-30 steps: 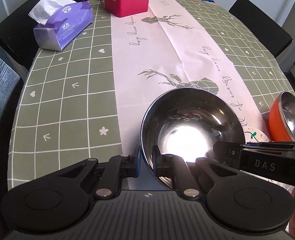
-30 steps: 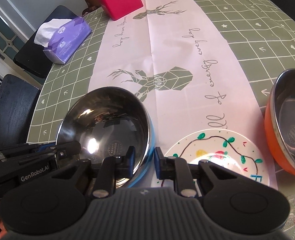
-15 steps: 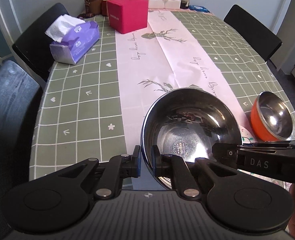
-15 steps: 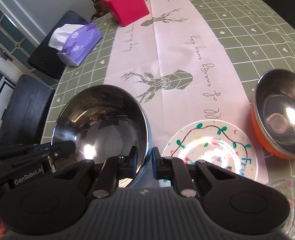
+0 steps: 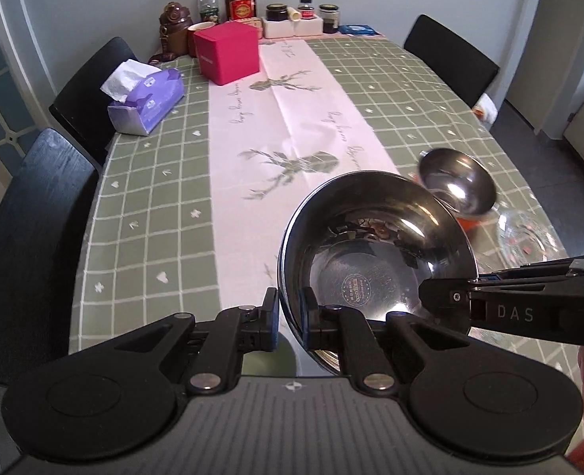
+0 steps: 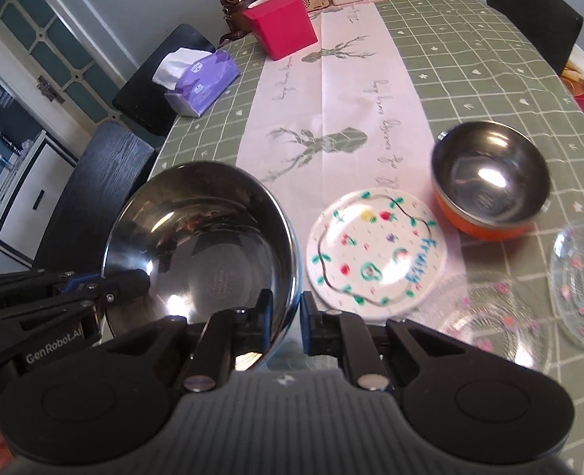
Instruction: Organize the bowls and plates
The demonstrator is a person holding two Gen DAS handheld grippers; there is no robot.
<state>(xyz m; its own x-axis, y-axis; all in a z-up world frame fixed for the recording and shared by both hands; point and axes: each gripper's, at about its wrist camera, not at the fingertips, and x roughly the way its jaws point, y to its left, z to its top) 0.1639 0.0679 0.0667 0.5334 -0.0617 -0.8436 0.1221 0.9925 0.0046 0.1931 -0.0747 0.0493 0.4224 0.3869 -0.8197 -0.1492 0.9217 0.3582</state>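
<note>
Both grippers pinch the rim of one large steel bowl [image 5: 375, 261], blue on the outside, held above the table's near edge. My left gripper [image 5: 290, 318] is shut on its left rim. My right gripper [image 6: 282, 320] is shut on its right rim; the bowl also shows in the right wrist view [image 6: 200, 253]. An orange bowl with a steel inside [image 6: 489, 182] stands on the table to the right. A white painted plate [image 6: 375, 249] lies between the two bowls. Two clear glass plates [image 6: 493, 316] [image 6: 581, 281] lie at the near right.
A purple tissue pack [image 5: 145, 99] and a red box [image 5: 228, 53] stand on the far left of the table. Bottles and jars [image 5: 276, 10] line the far edge. Black chairs [image 5: 34, 213] stand at the left and one [image 5: 450, 55] at the far right.
Both grippers have risen with the steel bowl, lifting it off the table. More of the table, the orange bowl and the glass plates has come into view.
</note>
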